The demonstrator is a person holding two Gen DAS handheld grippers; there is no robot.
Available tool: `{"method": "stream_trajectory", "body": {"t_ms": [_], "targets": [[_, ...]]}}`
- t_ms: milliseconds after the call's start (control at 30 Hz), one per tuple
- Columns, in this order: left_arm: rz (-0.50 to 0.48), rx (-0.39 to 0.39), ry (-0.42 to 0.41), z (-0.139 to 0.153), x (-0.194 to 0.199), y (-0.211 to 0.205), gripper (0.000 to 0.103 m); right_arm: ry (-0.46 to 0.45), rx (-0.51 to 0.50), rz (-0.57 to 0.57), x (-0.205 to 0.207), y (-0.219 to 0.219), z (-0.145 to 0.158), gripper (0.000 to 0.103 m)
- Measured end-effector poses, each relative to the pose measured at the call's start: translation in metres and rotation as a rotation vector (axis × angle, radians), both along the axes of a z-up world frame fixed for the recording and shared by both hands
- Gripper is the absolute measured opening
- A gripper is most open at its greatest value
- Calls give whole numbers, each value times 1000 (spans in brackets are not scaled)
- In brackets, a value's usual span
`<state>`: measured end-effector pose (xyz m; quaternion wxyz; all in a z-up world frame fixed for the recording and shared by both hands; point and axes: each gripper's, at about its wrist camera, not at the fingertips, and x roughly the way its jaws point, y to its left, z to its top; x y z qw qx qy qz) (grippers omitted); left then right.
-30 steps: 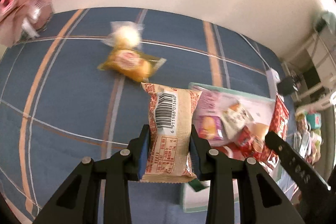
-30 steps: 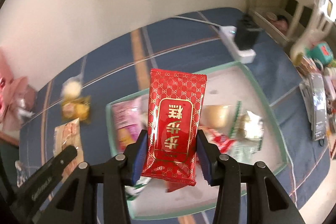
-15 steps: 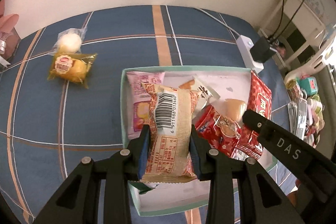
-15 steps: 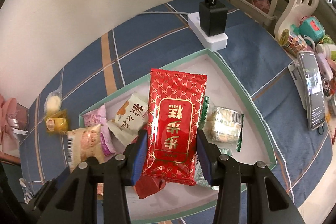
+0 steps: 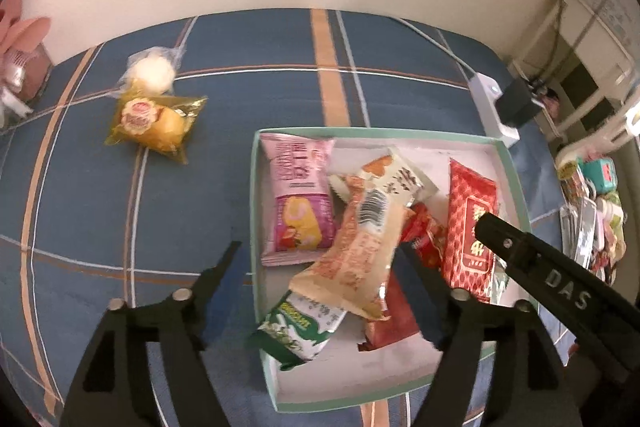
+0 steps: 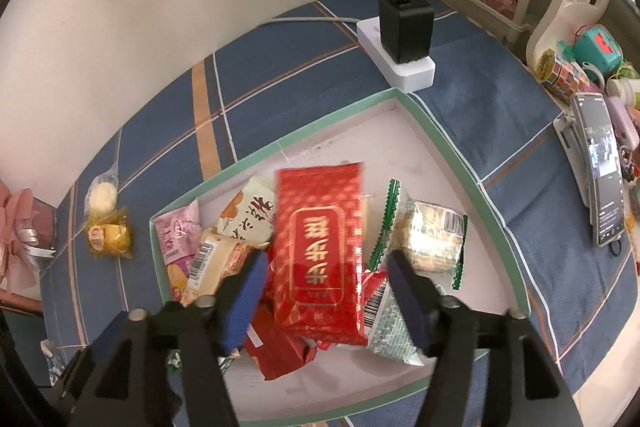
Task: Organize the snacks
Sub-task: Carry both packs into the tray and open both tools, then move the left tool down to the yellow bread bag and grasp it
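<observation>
Both grippers hang over the shallow mint-rimmed white box [image 5: 256, 211] on the blue plaid table. Left gripper [image 5: 320, 267] jaws opening; the beige barcode snack packet [image 5: 356, 247] drops free onto the pile. Right gripper [image 6: 324, 279] jaws opening; the glossy red gold-lettered packet [image 6: 320, 247] lies loose between them. Best to spread fully and lift straight up, avoiding snagging wrappers. Yellow cake packet [image 5: 156, 123] and white round snack [image 5: 154, 75] remain outside the box.

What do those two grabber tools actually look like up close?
Both are black plastic, with two flat angular fingers joined by silver rivets. The right gripper has blue pads inside its fingers. Seen from the left gripper, one right finger bears pale "DAS" lettering.
</observation>
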<state>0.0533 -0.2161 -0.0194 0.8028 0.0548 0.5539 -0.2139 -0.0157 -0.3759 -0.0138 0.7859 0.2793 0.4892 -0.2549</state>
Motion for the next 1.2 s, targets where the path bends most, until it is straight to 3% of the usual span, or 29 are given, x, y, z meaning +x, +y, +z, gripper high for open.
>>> {"method": "stream_trajectory", "body": {"t_ms": [133, 300, 433, 533, 867, 1200], "targets": [[66, 21, 7, -1, 7, 13, 85, 9, -10, 22, 4, 4, 1, 81], [171, 49, 7, -4, 19, 37, 91, 13, -45, 53, 9, 16, 5, 103], [267, 42, 27, -6, 31, 66, 93, 22, -79, 88, 16, 29, 9, 103], [335, 81, 11, -7, 39, 86, 98, 16, -86, 127, 22, 44, 11, 103], [395, 197, -17, -12, 57, 137, 98, 28, -83, 277, 46, 99, 6, 103], [468, 152, -18, -4, 69, 177, 98, 35, -126, 353, 58, 136, 7, 103]]}}
